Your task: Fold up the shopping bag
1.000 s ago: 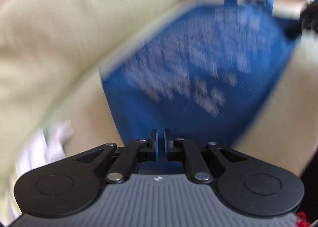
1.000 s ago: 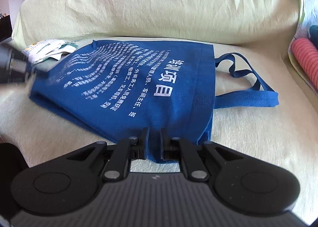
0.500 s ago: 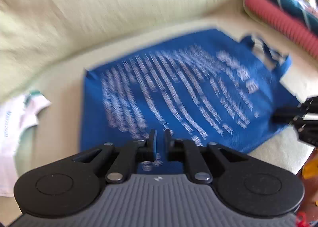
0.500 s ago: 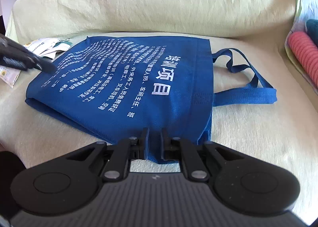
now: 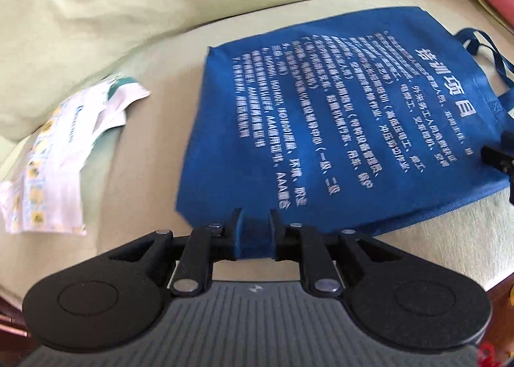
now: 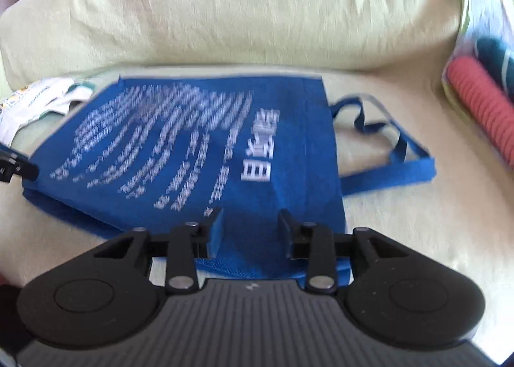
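The blue bag (image 5: 337, 116) is lying flat on the sofa (image 5: 128, 13), filling the middle of both frames, printed side up, with its handles (image 6: 385, 155) trailing off toward the right of the right wrist view.

The left tool (image 5: 255, 229) is sitting at the bottom centre of its frame with the jaws only narrowly apart and blue fabric between them; can't tell whether it's actually gripping or just sitting over the corner. The right tool (image 6: 250, 229) is gaping wider over the near edge at the handle end, not pinching anything.

Risks, I reckon: the bag has two layers, so either tool could be catching just the top one, and the fold goes lopsided. The loose handles could flop out too. The white wrapper (image 5: 64, 148) at the left is sitting near the bag and could get dragged in.
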The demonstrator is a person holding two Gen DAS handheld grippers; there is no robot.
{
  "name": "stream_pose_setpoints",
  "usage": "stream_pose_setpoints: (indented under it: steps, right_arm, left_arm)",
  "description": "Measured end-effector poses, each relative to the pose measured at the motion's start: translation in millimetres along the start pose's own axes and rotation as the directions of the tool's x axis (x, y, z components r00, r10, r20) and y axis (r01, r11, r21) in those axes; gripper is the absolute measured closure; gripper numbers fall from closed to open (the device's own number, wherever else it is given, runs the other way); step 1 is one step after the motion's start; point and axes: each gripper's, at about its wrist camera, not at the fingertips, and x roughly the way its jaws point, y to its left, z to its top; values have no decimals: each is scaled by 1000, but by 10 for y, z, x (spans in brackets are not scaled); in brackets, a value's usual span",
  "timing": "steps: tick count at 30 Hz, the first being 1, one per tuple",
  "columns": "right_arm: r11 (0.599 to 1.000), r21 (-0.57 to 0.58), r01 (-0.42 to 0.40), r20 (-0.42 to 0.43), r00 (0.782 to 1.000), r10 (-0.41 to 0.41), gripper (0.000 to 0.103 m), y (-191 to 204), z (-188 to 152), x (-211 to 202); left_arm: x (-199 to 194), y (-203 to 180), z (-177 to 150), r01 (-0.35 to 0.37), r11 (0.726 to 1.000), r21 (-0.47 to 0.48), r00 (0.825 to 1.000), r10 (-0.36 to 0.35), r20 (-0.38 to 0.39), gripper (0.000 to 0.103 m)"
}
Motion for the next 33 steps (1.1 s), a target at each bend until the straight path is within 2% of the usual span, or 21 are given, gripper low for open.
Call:
stream_pose_setpoints:
  steps: [9, 15, 16, 17, 19, 20, 26, 31, 33]
  right_arm:
    - [998, -46, 42, 66, 997, -39, 71, 140, 121, -145]
    - [999, -32, 23, 93, 995, -20, 71, 125, 63, -285]
    - [999, -33, 19, 94, 995, -15, 71, 128, 56, -289]
    - [999, -34, 16, 94, 995, -13, 71, 135, 52, -293]
    - [999, -35, 11, 95, 995, -8, 71, 146, 46, -300]
    - [999, -34, 8, 97, 995, -4, 71, 150, 49, -302]
    - [999, -50, -12, 98, 995, 17, 71, 165, 114, -321]
    - [997, -58, -40, 45, 998, 43, 67, 131, 242, -315]
    - [996, -67, -59, 22, 998, 60, 66, 114, 295, -309]
  left_arm:
    - [-199, 81, -101, 9, 1000, -7, 999, -8, 51, 81]
    - [-314, 215, -193, 24, 1000, -2, 993, -23, 113, 78]
    - [-318, 277, -184, 27, 1000, -7, 992, -26, 120, 73]
    - [-322, 307, -182, 27, 1000, -9, 992, -26, 122, 63]
    - [-329, 430, -151, 16, 1000, -6, 990, -15, 140, 57]
    - [-333, 469, -141, 10, 1000, -5, 989, -9, 146, 57]
    - [-252, 683, -100, 24, 1000, -12, 994, -22, 105, 56]
    - [-188, 701, -99, 61, 998, -12, 994, -60, 90, 47]
    - [-156, 716, -60, 72, 997, -6, 993, -71, 98, 46]
